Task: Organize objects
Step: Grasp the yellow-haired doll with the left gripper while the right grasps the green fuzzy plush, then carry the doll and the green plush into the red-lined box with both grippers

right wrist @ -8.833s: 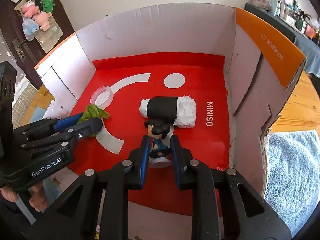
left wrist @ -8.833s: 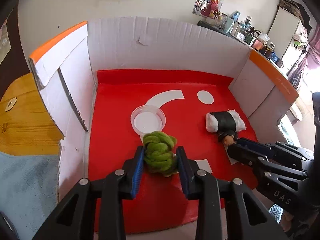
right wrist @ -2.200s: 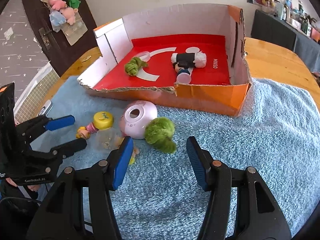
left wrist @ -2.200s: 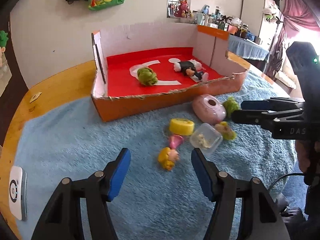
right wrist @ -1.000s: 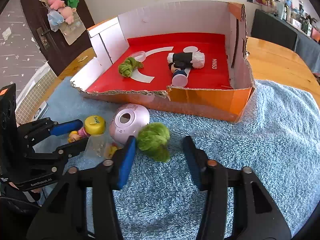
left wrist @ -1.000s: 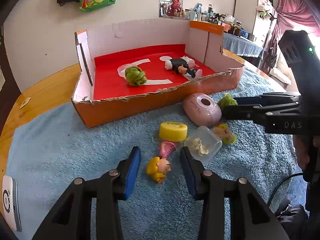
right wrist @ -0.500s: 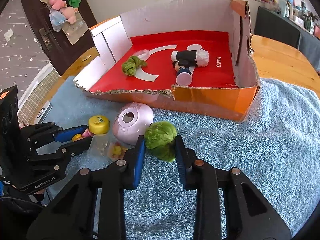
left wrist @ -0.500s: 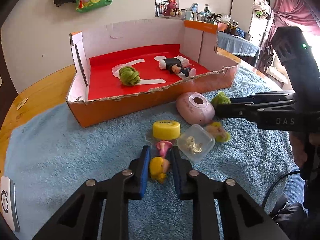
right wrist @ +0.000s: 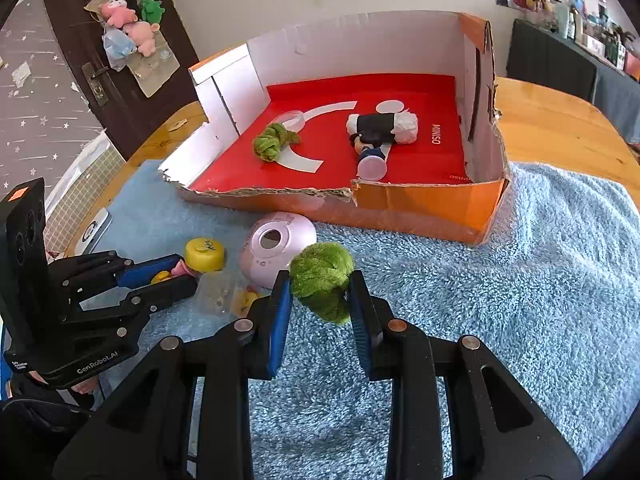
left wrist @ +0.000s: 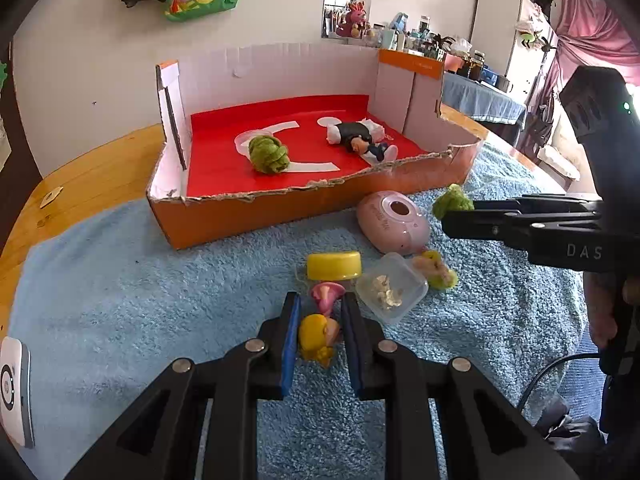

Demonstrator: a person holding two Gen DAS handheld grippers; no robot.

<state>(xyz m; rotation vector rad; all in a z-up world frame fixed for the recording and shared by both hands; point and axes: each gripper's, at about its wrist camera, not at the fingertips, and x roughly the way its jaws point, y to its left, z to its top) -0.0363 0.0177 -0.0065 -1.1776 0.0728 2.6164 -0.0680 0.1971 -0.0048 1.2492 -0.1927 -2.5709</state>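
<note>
Right wrist: cardboard box [right wrist: 420, 208] holds green knot [right wrist: 272, 142], doll [right wrist: 370, 148], roll [right wrist: 384, 128].

Bright daylight from window [left wrist: 628, 92] at right, slightly blown out. Sharp centre, soft shadows. Strong fisheye bend, dark vignette at corners.

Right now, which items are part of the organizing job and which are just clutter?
Job:
- yellow-haired figurine, in left gripper
- green plush, in right gripper
- cardboard box
- pink round toy, yellow cap, clear container

Lying about:
- white device
- plush toys on the door
</note>
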